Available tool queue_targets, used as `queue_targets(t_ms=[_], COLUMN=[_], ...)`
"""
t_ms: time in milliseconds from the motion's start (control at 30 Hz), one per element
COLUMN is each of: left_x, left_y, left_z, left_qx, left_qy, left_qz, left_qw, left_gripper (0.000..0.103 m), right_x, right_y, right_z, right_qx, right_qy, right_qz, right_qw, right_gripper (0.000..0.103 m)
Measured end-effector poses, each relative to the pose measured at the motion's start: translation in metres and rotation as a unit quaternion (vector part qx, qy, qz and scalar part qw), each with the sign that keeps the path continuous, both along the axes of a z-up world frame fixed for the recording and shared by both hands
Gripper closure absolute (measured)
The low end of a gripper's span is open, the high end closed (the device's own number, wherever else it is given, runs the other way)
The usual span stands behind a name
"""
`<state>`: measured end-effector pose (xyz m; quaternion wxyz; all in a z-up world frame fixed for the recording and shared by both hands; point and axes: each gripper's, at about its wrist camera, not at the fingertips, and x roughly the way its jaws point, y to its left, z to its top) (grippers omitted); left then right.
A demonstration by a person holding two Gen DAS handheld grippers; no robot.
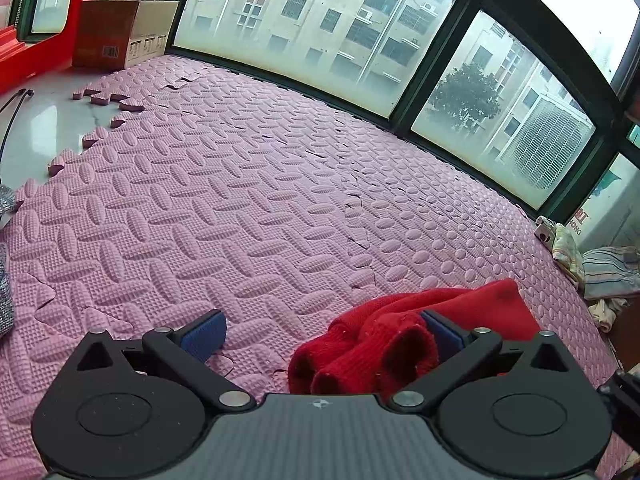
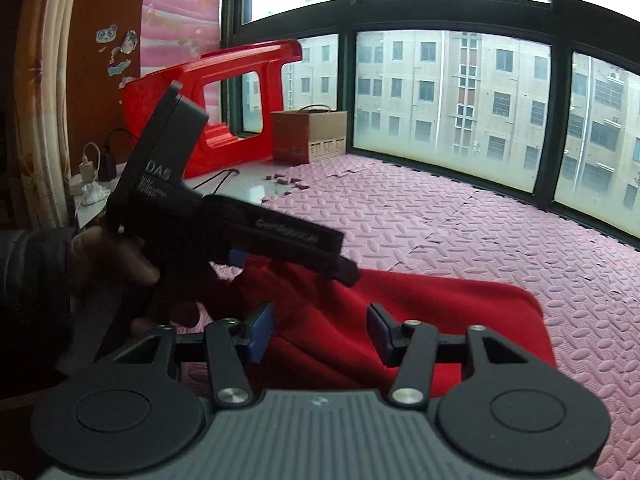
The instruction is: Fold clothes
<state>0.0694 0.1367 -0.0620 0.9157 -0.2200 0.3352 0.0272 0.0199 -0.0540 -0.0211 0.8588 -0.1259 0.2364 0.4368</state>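
A red knitted sweater (image 1: 404, 332) lies bunched on the pink foam mat (image 1: 248, 200). In the left wrist view my left gripper (image 1: 324, 330) is open, with the sweater's ribbed cuffs between its blue pads and against the right pad (image 1: 440, 330). In the right wrist view the sweater (image 2: 460, 308) spreads flat under my right gripper (image 2: 320, 332), which is open just above the cloth. The left gripper's black body (image 2: 224, 224) shows there at the left, held by a hand, low over the sweater's far edge.
A cardboard box (image 1: 120, 32) and a red plastic piece (image 2: 224, 100) stand by the window at the mat's far left. Loose mat pieces (image 1: 108, 98) lie on the white sill. Folded striped clothes (image 1: 600, 272) lie at the right edge. Cables and chargers (image 2: 92, 168) sit at far left.
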Motion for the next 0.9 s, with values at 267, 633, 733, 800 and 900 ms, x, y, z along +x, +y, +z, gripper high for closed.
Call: queue_targets(t_ms=[267,633,733,800,900], left_x=[-0.003,-0.041,-0.047,-0.047,-0.046], left_y=[0.001,-0.007,-0.008,-0.009,-0.009], left_z=[0.004,0.024,0.023,0.019,0.013], left_qx=[-0.017,-0.005,-0.019,-0.041,-0.076], left_qy=[0.0,-0.005,0.003,0.012,0.02], left_qz=[0.001,0.015,0.016,0.007,-0.004], left_qw=[0.9999,0.9999,0.9997,0.9991,0.9969], left_gripper=[0.0,0.0,0.001,0.006,0.015], right_x=[-0.005,0.044,0.066,0.086,0.106], right_y=[-0.003,-0.076,-0.092,-0.104,-0.115], right_z=[0.001,0.03,0.022,0.013,0.002], right_qx=[-0.003,0.022,0.03,0.036,0.034], right_qy=[0.008,0.051,0.077,0.097,0.113], right_qz=[0.013,-0.06,-0.094,-0.123,-0.144], right_qw=[1.0,0.997,0.992,0.987,0.982], right_gripper=[0.051,0.042,0.042,0.042,0.042])
